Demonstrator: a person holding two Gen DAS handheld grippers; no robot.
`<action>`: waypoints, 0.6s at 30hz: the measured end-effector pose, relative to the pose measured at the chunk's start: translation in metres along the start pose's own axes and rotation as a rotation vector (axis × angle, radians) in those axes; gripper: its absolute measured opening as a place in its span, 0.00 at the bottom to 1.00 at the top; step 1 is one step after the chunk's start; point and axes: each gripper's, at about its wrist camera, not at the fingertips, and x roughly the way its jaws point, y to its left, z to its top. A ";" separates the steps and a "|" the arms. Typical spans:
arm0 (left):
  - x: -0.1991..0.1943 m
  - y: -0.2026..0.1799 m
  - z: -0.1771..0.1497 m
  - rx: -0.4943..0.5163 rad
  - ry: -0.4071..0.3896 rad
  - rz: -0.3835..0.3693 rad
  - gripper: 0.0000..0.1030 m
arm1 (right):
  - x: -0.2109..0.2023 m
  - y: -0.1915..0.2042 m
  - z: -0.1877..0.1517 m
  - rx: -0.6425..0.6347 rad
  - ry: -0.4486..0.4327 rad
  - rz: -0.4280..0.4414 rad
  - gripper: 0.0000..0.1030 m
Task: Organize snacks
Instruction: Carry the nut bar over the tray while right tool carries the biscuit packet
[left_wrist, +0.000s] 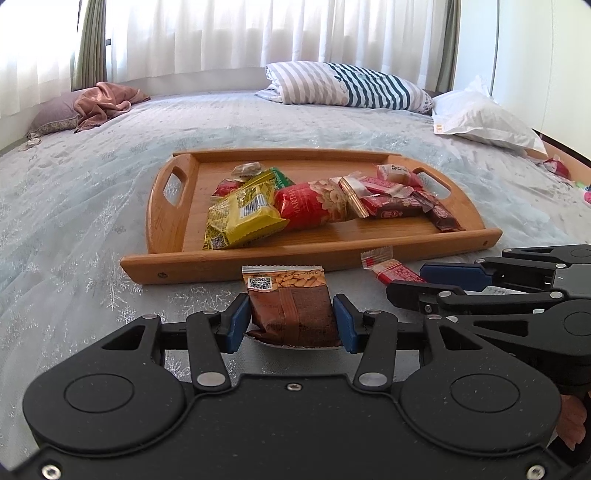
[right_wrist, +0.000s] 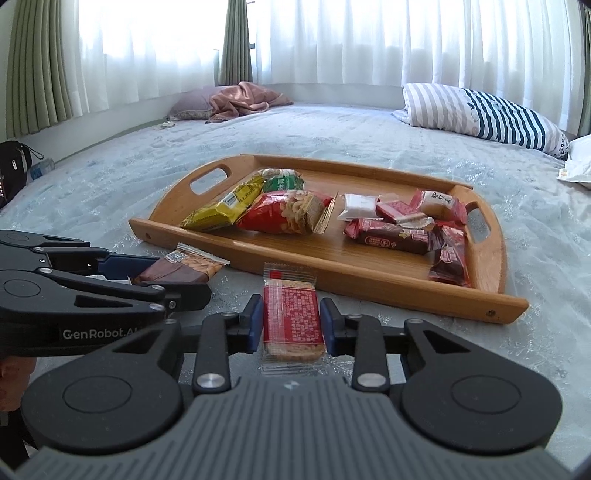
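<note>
Left wrist view has the left gripper (left_wrist: 291, 319) clamped on a brown almond packet (left_wrist: 293, 310) lying on the bed just short of the tray (left_wrist: 177, 236). Right wrist view alone shows the right gripper (right_wrist: 290, 321) pads flanking a red cracker pack (right_wrist: 291, 317), contact unclear. Both look light, crinkly, crushable; mid-sides seem best.

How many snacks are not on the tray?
2. The brown almond pack is between the left gripper's pads; the red bar is between the right gripper's pads, both before the tray.

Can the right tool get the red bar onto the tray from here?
Probably yes. The right tool brackets the red bar, the tray lies just ahead, and nothing stands between; its near floor is bare.
</note>
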 end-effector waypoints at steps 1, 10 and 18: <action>-0.001 0.000 0.001 0.001 -0.004 0.000 0.45 | -0.002 0.000 0.001 0.001 -0.005 -0.002 0.36; -0.012 -0.003 0.022 0.003 -0.063 -0.014 0.45 | -0.010 -0.008 0.017 0.025 -0.068 -0.025 0.36; -0.005 -0.001 0.051 0.001 -0.099 -0.010 0.45 | -0.007 -0.014 0.039 0.019 -0.109 -0.047 0.36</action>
